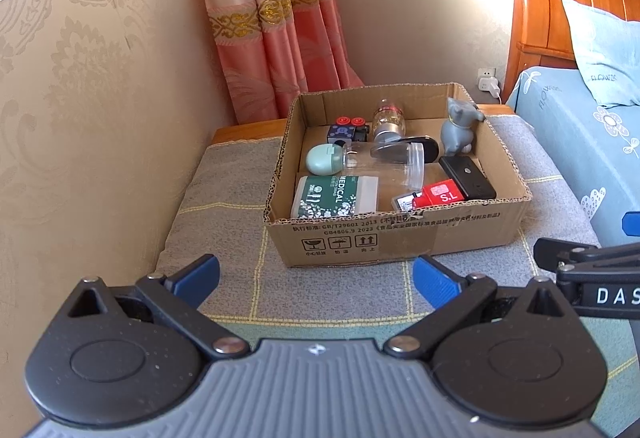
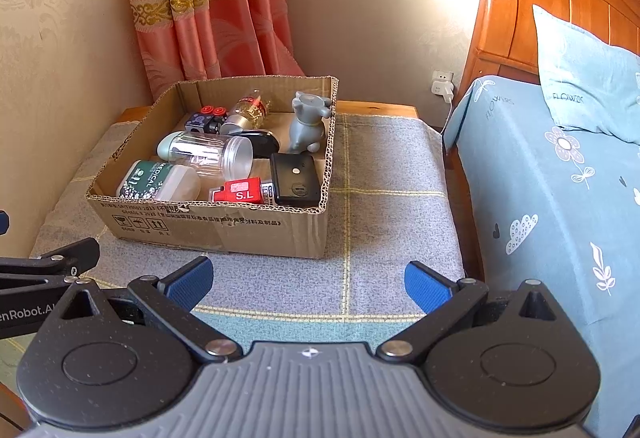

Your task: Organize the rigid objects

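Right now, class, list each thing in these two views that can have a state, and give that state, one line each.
Left claw: open, empty.
Right claw: open, empty.
Brown cardboard box: open-topped, holding items.
Clear plastic jar: lying on its side.
Grey animal figurine: upright.
Small glass bottle with silver cap: lying down.
White wall charger: plugged in.

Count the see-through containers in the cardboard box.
2. A clear plastic jar lies on its side mid-box, beside the mint-green case. A small glass bottle with a silver cap lies behind it, toward the back wall. Others could be hidden underneath.
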